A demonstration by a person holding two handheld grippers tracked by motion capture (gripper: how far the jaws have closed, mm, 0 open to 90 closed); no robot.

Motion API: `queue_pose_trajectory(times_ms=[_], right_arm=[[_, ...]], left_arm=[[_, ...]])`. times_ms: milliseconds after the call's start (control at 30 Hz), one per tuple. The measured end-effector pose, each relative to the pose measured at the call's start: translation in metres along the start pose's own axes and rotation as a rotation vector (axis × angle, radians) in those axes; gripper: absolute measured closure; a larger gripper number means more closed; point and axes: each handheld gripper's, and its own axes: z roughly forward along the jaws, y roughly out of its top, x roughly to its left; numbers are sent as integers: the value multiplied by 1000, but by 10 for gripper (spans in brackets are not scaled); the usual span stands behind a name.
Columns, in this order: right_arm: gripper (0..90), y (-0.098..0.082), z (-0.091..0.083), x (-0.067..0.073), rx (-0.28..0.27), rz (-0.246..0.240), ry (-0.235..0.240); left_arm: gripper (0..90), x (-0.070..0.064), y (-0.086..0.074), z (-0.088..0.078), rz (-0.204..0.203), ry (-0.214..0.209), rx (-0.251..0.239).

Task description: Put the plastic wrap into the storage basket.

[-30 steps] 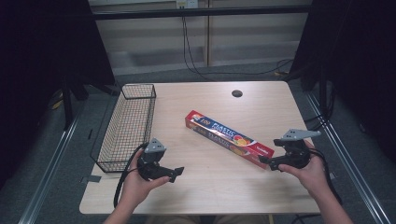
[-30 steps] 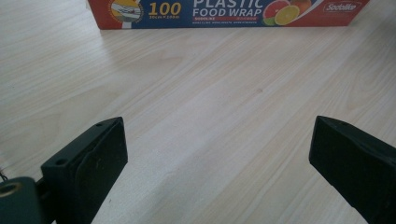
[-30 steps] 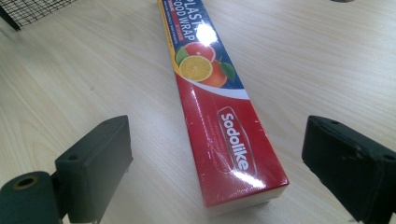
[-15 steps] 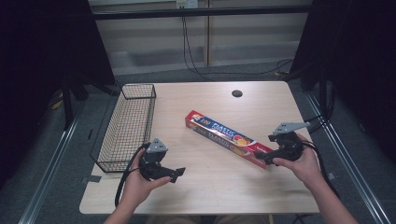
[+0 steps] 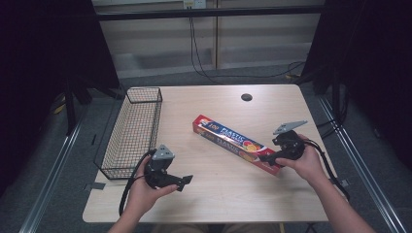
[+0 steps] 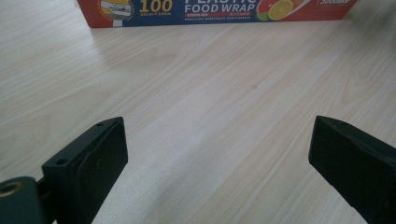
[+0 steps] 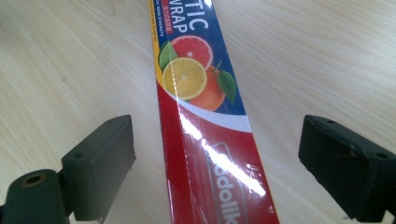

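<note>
Jaws, right gripper: spread wide but just been closing a little, one to each side of the near end of the plastic food wrap box, pads clear of it on both sides in the right gripper view

Jaws, left gripper: wide apart, nothing between them, bare tabletop beneath

Plastic food wrap box: long, red and blue, citrus fruit printed near one end; lying flat and slantwise on the table, right of centre; its lower right end sits at the right gripper; its side panel runs along the top of the left gripper view, well apart from those jaws

Left gripper: held low over the front left of the table, just beside the near corner of the basket, cable looping down past the wrist

Wire basket: black mesh, oblong, along the table's left edge

Table: pale wood grain; small dark round hole near the far edge
</note>
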Motion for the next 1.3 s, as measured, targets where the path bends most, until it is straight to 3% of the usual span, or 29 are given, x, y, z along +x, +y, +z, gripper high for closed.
queue_pose_trajectory(times_ms=[367, 800, 1067, 1133, 1167, 1300], right_arm=[[106, 14, 16, 3, 72, -32, 15], [117, 22, 32, -3, 204, 16, -1], [140, 25, 41, -5, 245, 10, 30], [153, 26, 43, -4, 262, 30, 34], [163, 26, 45, -5, 257, 12, 37], [205, 28, 49, -2, 279, 14, 37]], left_arm=[[46, -3, 1, 2, 4, -19, 4], [48, -4, 1, 3, 6, -21, 7], [50, -4, 1, 3, 0, -15, 6], [50, -4, 2, 3, 7, -14, 3], [50, -4, 2, 3, 8, -14, 3], [50, -3, 1, 3, 7, -15, 10]])
